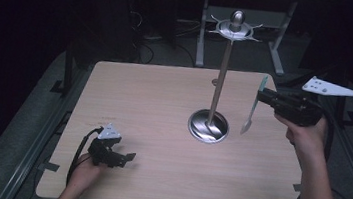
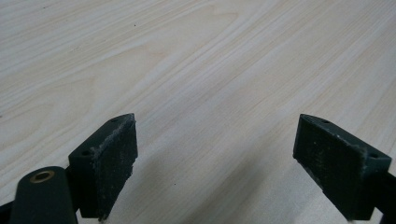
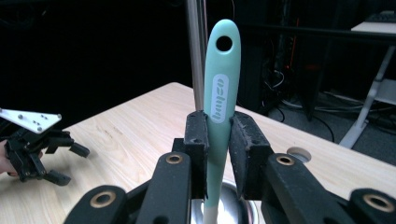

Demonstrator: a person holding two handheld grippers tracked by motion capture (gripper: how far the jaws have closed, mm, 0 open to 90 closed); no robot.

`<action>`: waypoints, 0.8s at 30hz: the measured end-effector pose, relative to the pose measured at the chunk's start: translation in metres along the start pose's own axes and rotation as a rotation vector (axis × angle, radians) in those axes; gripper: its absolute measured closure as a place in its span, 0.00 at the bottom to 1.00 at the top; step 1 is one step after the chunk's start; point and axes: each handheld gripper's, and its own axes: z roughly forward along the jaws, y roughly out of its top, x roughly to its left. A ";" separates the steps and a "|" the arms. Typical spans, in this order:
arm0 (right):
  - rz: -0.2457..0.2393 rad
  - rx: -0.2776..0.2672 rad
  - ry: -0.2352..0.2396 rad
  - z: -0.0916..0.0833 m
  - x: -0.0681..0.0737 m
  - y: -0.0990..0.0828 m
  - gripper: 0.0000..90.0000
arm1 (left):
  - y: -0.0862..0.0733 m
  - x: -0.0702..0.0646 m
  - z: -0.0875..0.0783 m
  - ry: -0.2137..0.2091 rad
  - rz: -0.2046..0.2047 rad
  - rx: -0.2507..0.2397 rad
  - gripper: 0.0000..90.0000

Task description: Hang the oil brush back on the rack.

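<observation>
Left tool [image 1: 125, 157] is resting open on desk [image 1: 165, 93]; right tool [image 3: 218, 140] is gripping teal spatula [image 3: 219, 93], carrying it toward rack hook [image 1: 258, 26]; next: aligning handle hole.

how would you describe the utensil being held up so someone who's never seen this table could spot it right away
Start at the wooden table and find the tall metal stand rising from a round shiny base. Just right of its pole, the right hand-held gripper is clamped on a slim utensil that hangs upright above the tabletop. Its mint-green handle, with a hanging hole and white label, is the one coloured thing among the wood, metal and black.
</observation>
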 end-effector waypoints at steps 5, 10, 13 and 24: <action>-0.016 -0.016 0.010 -0.001 0.001 0.013 0.86 | 0.000 0.000 0.000 -0.001 0.004 0.001 0.15; -0.023 -0.021 0.014 0.000 0.002 0.024 0.86 | 0.000 0.000 0.000 -0.002 0.006 0.003 0.15; -0.031 -0.037 0.024 0.000 0.003 0.035 0.86 | 0.000 0.000 0.000 -0.002 0.005 0.003 0.15; -0.066 -0.067 0.057 0.005 0.008 0.069 0.86 | 0.000 0.000 0.000 -0.003 0.002 0.001 0.15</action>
